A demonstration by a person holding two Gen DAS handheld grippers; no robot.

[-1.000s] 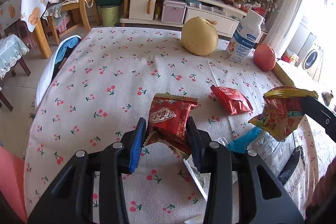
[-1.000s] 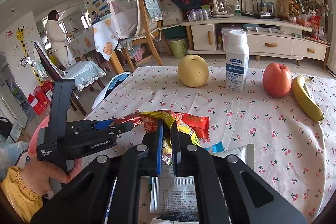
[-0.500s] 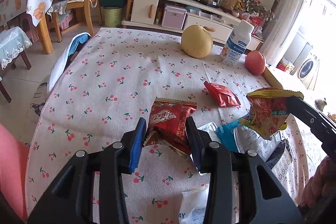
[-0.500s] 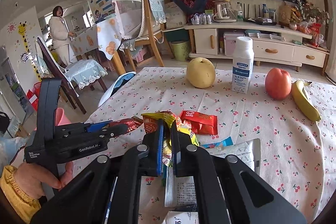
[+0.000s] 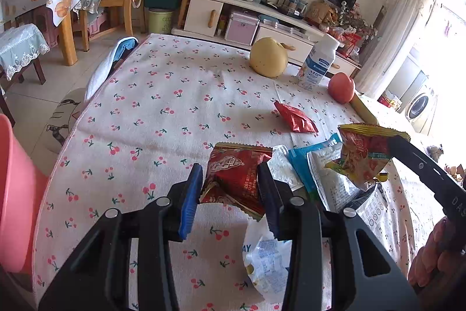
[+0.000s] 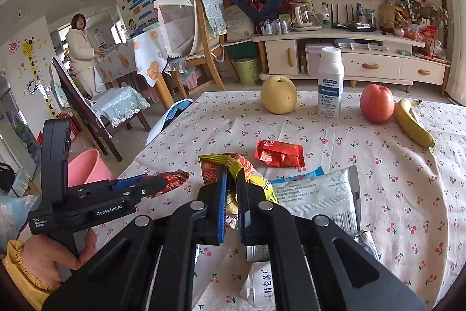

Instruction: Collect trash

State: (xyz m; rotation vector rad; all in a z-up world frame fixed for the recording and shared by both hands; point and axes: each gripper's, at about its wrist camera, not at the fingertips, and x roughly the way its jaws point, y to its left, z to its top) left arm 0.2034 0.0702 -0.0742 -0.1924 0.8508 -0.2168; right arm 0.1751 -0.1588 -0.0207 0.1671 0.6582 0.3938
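- Holding a red snack wrapper (image 5: 237, 179) between its fingers, the left gripper (image 5: 230, 188) hangs above the near part of the cherry-print tablecloth (image 5: 163, 107); the blue pads press the wrapper's two sides, and its lower corner hangs free.
- The right gripper (image 6: 230, 194) has its fingers pressed nearly together on a yellow-and-red wrapper (image 6: 233, 165), lifted off the cloth.
- More trash lies on the table: a small red packet (image 6: 279, 154) out toward the middle, a blue wrapper (image 6: 297, 177) and a large white pouch (image 6: 317, 194) just behind the right gripper, and a white packet (image 6: 260, 284) at the near edge, partly cut off by the gripper body.
- The left half of the cloth is bare up to its rounded edge; a pink bucket (image 6: 87, 166) stands on the floor just beyond that edge.
- Along the far side stand a pear (image 6: 278, 95), a milk bottle (image 6: 330, 82), an apple (image 6: 376, 103) and a banana (image 6: 412, 123), well apart from the wrappers.
- Print on the pouches is too small to read.
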